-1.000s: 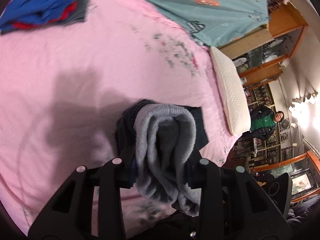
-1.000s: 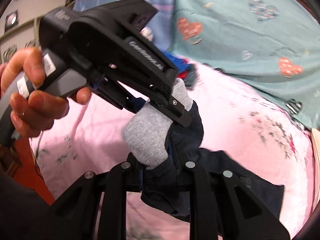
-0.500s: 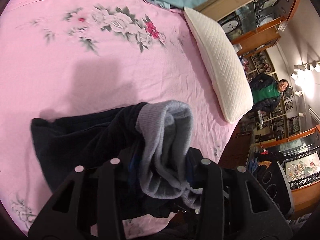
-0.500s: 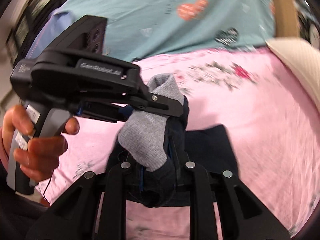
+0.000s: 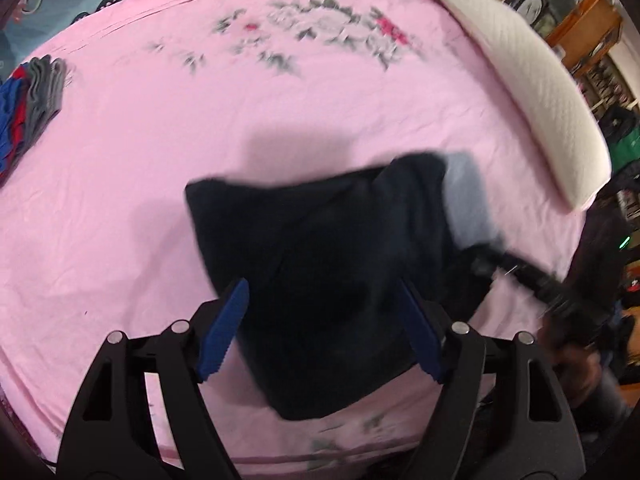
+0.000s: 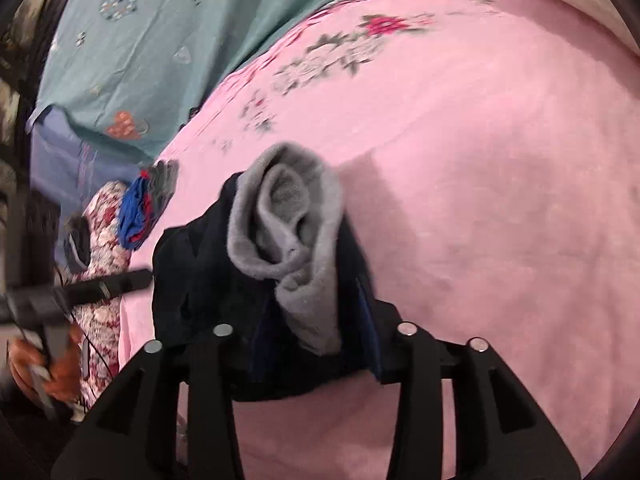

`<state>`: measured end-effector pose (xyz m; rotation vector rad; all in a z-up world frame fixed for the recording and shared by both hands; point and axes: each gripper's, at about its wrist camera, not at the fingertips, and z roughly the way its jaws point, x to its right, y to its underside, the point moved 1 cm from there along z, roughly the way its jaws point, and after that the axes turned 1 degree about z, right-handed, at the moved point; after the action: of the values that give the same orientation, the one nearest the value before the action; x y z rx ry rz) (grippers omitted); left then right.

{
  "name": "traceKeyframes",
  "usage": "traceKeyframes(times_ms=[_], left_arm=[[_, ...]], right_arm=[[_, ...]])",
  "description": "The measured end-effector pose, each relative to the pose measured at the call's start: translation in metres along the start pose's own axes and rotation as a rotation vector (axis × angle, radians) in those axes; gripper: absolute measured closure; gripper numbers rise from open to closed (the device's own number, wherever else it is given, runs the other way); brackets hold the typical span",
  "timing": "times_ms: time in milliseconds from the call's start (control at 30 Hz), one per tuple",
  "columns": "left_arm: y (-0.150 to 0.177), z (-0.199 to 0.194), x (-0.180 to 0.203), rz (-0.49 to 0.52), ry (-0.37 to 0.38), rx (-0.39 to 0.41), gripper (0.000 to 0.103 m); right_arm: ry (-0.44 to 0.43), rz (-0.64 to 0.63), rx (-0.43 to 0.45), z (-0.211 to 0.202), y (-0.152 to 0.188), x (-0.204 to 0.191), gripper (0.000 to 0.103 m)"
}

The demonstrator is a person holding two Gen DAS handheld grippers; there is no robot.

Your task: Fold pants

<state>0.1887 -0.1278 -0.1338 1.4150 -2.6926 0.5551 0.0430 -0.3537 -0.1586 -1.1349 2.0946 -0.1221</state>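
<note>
Left gripper point(image 5: 322, 328) fingers now spread, dark pants point(image 5: 320, 256) released, lying between them on the pink bed point(image 5: 160, 140). Right gripper point(image 6: 316, 320) fingers clamped on the grey waistband point(image 6: 288, 232). Spreading probably follows.

Pink floral bedsheet point(image 5: 160, 160); white quilted pillow point(image 5: 532, 92) at its edge; teal patterned quilt point(image 6: 160, 40); wooden cabinets point(image 5: 592, 20) behind.

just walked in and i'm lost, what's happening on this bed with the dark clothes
A person with two handheld grippers is folding dark navy pants with a grey knit waistband on the pink floral bedsheet. The right gripper is shut on the waistband end. The left gripper is open, its blue pads either side of the folded pants.
</note>
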Motion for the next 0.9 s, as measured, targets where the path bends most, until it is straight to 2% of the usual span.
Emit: traceKeyframes(times_ms=[67, 167, 233, 367, 433, 467, 500, 567, 633, 733, 800, 867, 900], left_arm=[[0.011, 0.006, -0.002, 0.023, -0.023, -0.009, 0.028], [0.023, 0.017, -0.002, 0.055, -0.007, -0.018, 0.027], [0.027, 0.020, -0.003, 0.060, -0.010, -0.015, 0.026], [0.034, 0.021, -0.018, 0.014, 0.048, -0.011, 0.024], [0.037, 0.024, -0.021, 0.004, 0.059, -0.013, 0.022], [0.038, 0.024, -0.023, -0.004, 0.064, -0.016, 0.021], [0.039, 0.024, -0.024, -0.009, 0.070, -0.016, 0.021], [0.041, 0.024, -0.026, -0.018, 0.083, -0.015, 0.019], [0.043, 0.025, -0.027, -0.023, 0.094, -0.016, 0.016], [0.046, 0.029, -0.028, -0.025, 0.106, -0.030, 0.016], [0.048, 0.027, -0.031, -0.022, 0.117, -0.040, 0.016], [0.049, 0.021, -0.035, -0.020, 0.105, -0.046, 0.016], [0.050, 0.014, -0.038, -0.014, 0.090, -0.036, 0.017]], right_arm=[[-0.001, -0.007, 0.058, -0.026, 0.005, -0.004, 0.061], [-0.027, -0.122, 0.092, -0.037, -0.004, -0.031, 0.061], [-0.025, -0.215, 0.070, -0.022, -0.009, -0.050, 0.061], [0.121, -0.328, -0.068, 0.035, -0.009, -0.057, 0.061], [0.135, -0.352, -0.067, 0.035, -0.007, -0.058, 0.081], [0.114, -0.348, -0.059, 0.026, -0.008, -0.060, 0.093], [0.092, -0.342, -0.041, 0.014, -0.010, -0.063, 0.094], [0.052, -0.315, 0.011, -0.021, -0.012, -0.066, 0.094], [0.045, -0.270, 0.020, -0.034, -0.008, -0.059, 0.094], [0.156, -0.245, -0.034, -0.010, 0.009, -0.032, 0.094], [0.176, -0.206, -0.069, 0.006, 0.014, -0.016, 0.089], [0.170, -0.174, -0.069, 0.000, 0.007, -0.014, 0.087], [0.166, -0.155, -0.068, -0.007, 0.002, -0.017, 0.082]])
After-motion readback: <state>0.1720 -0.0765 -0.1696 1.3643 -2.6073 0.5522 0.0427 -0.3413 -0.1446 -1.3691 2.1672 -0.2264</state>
